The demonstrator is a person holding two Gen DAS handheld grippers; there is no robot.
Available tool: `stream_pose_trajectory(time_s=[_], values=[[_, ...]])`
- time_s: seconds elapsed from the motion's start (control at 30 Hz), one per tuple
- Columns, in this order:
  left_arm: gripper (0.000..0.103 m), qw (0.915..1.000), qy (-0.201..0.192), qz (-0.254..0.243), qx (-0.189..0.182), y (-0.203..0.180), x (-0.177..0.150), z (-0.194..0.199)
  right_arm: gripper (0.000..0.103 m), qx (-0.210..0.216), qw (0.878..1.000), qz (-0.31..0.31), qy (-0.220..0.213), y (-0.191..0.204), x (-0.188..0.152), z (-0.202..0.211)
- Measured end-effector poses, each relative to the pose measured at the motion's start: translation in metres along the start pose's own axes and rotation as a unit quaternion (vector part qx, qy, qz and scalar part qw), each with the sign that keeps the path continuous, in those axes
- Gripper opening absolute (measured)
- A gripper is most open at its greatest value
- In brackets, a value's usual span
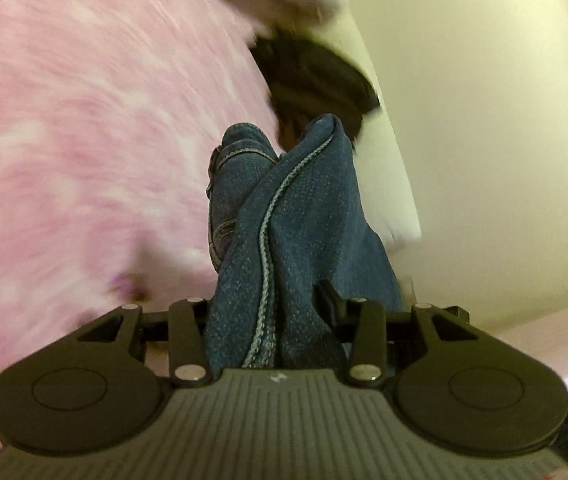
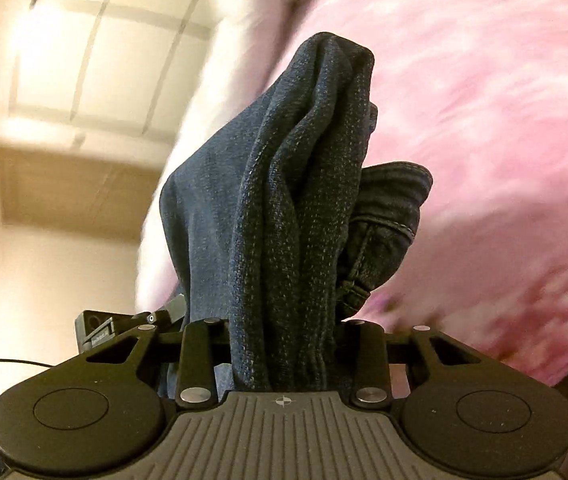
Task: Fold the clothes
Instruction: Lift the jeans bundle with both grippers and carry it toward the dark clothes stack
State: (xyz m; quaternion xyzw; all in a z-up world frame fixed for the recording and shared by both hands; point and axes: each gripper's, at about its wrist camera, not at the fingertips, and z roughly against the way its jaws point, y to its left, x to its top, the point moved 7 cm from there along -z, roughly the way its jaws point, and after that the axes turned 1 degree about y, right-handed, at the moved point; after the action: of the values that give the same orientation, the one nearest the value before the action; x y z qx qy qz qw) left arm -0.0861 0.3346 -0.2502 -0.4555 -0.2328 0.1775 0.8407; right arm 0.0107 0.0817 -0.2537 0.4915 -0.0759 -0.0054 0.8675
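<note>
A pair of blue jeans (image 1: 296, 208) rises in a bunched ridge straight ahead in the left wrist view, its pale side seam running down into my left gripper (image 1: 279, 312). That gripper is shut on the denim, and one black finger (image 1: 330, 300) shows beside the cloth. In the right wrist view another thick fold of the jeans (image 2: 275, 184) stands up from my right gripper (image 2: 284, 328), which is shut on it, with a stitched hem hanging to the right. The cloth hides the fingertips of both grippers.
A blurred pink bedspread (image 1: 83, 140) (image 2: 484, 140) lies under the jeans. A dark garment (image 1: 316, 76) sits on white bedding (image 1: 388, 168) by a cream wall (image 1: 504, 120). A small black device (image 2: 97, 330) and a thin cable (image 2: 3, 360) show at the left.
</note>
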Motion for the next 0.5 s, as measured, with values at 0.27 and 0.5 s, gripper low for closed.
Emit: stream_pose_trajectory(time_s=[0.27, 0.5], values=[[0.037, 0.9815, -0.171, 0.043, 0.074, 0.005, -0.105, 0.223, 0.035, 0.077, 0.987, 0.08, 0.117, 0.115, -0.117, -0.072], [0.037, 0.9455, -0.293, 0.079, 0.118, 0.021, -0.17, 0.405, 0.035, 0.121, 0.957, 0.132, 0.229, 0.229, -0.213, -0.153]])
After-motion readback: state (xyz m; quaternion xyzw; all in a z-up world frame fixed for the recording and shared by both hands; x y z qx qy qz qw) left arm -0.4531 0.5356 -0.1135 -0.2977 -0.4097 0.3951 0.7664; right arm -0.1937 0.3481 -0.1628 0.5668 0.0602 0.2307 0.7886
